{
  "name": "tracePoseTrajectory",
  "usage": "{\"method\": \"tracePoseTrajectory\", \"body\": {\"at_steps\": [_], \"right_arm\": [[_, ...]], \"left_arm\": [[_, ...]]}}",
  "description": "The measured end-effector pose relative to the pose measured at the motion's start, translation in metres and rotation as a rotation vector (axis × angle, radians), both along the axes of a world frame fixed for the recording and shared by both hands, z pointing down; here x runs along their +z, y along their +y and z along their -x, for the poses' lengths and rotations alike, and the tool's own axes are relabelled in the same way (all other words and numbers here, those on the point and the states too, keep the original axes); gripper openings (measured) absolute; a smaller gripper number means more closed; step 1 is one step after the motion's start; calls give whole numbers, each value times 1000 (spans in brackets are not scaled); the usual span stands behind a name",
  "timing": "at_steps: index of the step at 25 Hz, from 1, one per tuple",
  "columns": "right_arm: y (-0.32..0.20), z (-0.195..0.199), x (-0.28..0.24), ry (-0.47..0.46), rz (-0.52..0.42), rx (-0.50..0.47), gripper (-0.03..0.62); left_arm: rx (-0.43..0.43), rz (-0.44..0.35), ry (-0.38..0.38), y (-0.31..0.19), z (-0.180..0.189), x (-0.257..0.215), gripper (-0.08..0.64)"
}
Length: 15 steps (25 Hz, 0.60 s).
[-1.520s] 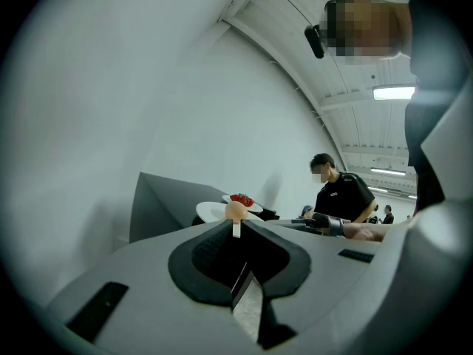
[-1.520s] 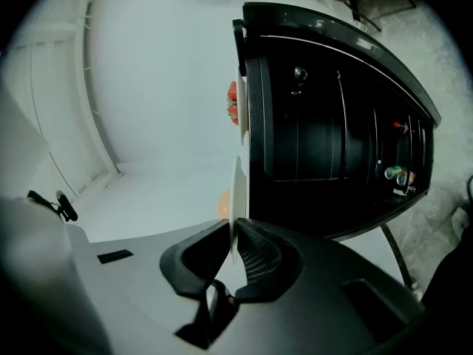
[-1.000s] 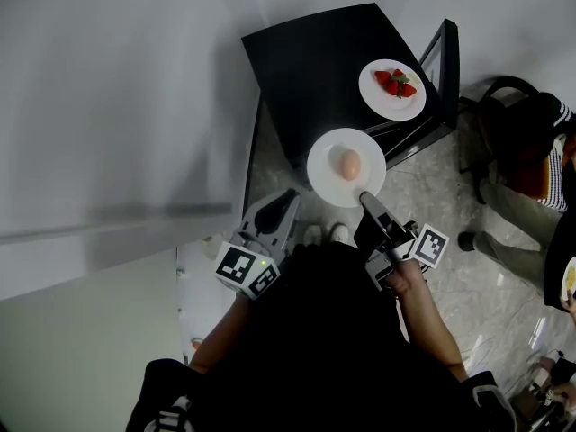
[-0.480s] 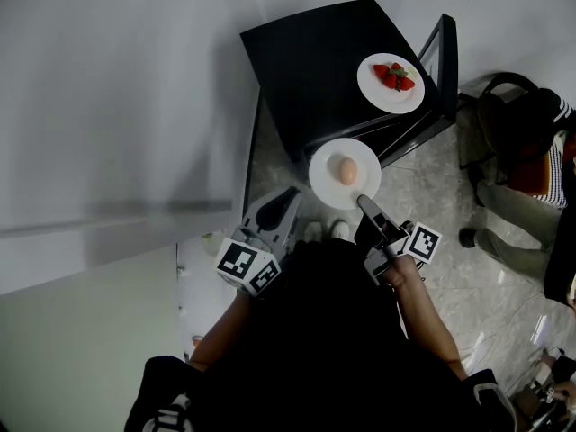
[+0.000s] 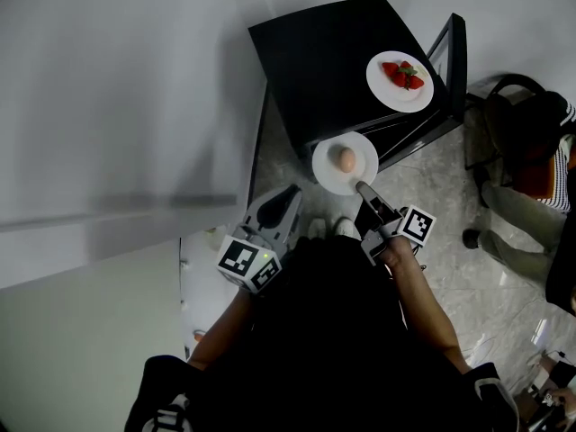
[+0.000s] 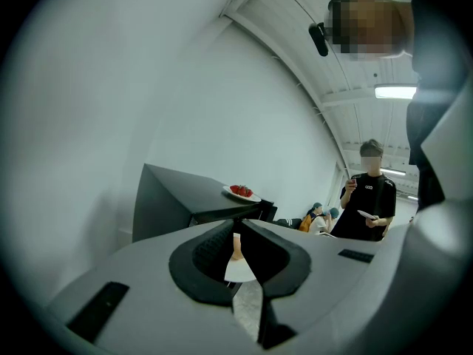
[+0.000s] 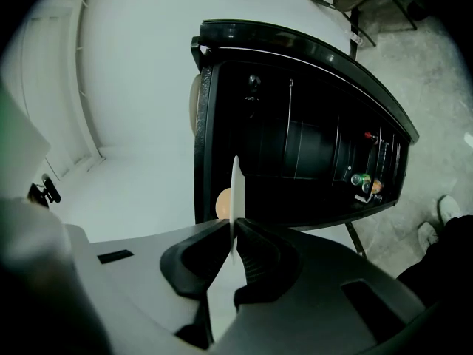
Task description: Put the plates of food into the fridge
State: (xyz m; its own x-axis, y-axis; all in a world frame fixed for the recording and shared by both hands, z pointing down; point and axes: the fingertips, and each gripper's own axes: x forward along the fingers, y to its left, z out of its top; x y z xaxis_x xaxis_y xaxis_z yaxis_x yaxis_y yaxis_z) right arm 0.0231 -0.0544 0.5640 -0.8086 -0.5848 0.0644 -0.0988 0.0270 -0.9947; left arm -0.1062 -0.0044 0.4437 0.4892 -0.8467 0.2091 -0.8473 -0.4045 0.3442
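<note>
Egg (image 7: 222, 204) half hidden behind the plate (image 7: 235, 183), itself seen edge-on.

The strawberry plate (image 5: 400, 81) sits on the fridge (image 5: 324, 61); the egg plate (image 5: 326, 169) hangs just before it.

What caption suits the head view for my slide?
Right gripper holds the egg plate by its rim beside the black fridge.

A person in a striped top (image 5: 565, 165) sits at the right edge of the speckled stone floor (image 5: 450, 228) (dark chair frame (image 5: 500, 83) just beside them); another person in black (image 6: 367, 202) stands under a ceiling light (image 6: 395, 92).
</note>
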Motion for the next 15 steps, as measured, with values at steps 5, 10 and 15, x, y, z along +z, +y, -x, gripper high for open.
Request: {"method": "tracePoseTrajectory", "body": {"at_steps": [5,10,15], "right_arm": [[-11,1,20,37,18,-11,44],[-28,3,39,84,22,-7,44],[-45,9,56,102,46,5,44]], "left_arm": [[-10,8,9,-1,5,0,37],[-24,14,10,-2,9,2,37],[-36,12,-2,-3,12,4,37]]}}
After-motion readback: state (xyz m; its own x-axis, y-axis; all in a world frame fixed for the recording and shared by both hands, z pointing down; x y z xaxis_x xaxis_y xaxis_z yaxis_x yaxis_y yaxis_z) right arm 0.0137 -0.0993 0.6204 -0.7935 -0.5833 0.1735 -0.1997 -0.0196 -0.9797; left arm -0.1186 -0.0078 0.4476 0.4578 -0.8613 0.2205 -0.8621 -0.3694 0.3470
